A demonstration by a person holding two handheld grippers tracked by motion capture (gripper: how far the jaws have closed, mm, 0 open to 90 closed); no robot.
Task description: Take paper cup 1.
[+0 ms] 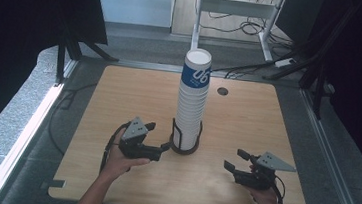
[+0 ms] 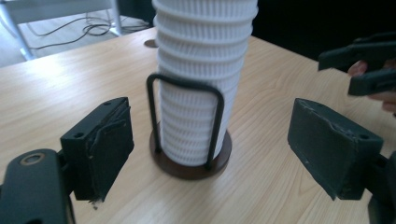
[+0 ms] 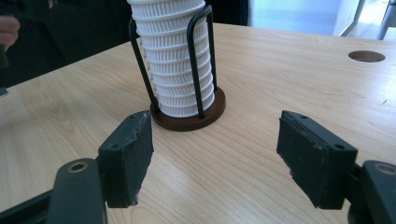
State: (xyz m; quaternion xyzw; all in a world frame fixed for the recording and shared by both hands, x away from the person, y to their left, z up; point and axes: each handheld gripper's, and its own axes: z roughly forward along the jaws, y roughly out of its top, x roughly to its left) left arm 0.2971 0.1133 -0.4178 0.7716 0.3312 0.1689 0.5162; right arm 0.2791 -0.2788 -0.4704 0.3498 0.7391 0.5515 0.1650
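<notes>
left gripper point(image 2: 210, 149) wide, empty, just beside the cup stack point(image 1: 192, 100) in its holder point(image 1: 185, 141); right gripper point(image 3: 215, 156) wide, empty, nearer the desk's point(image 1: 119, 96) right edge; centre the jaws on one cup before closing; lift straight.

Left forearm: enters from the bottom edge, angled up and to the right.
Left hand point(image 1: 122, 160): wrapped under the gripper body.
Left gripper point(image 1: 157, 140): level, pointing right; jaws apart, nothing between the pads.
Right hand point(image 1: 263, 194): grips from below, wrist near the bottom edge.
Right gripper point(image 1: 236, 158): roughly level, pointing left, probably tilted slightly; jaws wide apart, empty.
</notes>
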